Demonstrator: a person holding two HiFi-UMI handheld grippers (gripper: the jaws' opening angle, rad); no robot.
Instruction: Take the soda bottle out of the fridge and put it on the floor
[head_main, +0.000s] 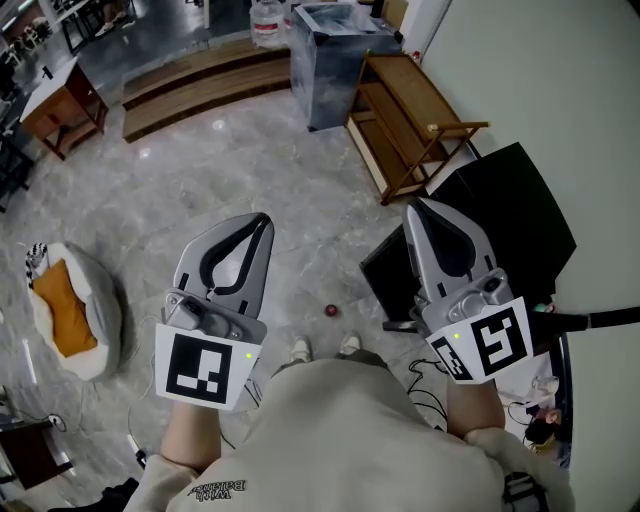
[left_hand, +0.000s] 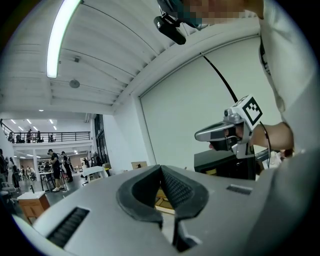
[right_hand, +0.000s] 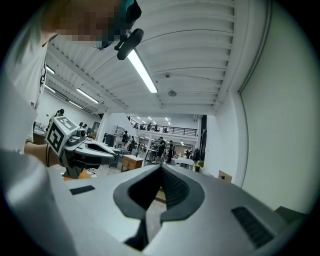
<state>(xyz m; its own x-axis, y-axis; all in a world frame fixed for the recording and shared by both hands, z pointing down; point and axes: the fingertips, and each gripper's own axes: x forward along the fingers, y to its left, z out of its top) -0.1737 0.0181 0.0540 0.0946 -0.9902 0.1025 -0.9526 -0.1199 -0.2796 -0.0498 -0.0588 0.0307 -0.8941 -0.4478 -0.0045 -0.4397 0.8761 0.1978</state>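
Note:
No soda bottle shows in any view. The fridge (head_main: 500, 215) is a small black box against the wall at the right, its door side hidden from me. My left gripper (head_main: 262, 218) hangs over the marble floor, its jaws shut with nothing between them. My right gripper (head_main: 415, 206) is held just above the fridge's near corner, also shut and empty. In the left gripper view the left gripper (left_hand: 161, 167) points level across the room, with the right gripper (left_hand: 225, 132) and the black fridge (left_hand: 225, 167) off to its right. The right gripper (right_hand: 161, 167) likewise points level; the left gripper (right_hand: 85, 147) appears at its left.
A wooden rack (head_main: 410, 120) stands against the wall beyond the fridge, with a grey bin (head_main: 325, 60) and water jugs (head_main: 265, 20) further back. A white-and-orange cushion (head_main: 70, 310) lies at the left. A small red thing (head_main: 330, 311) sits on the floor near my feet (head_main: 300, 348).

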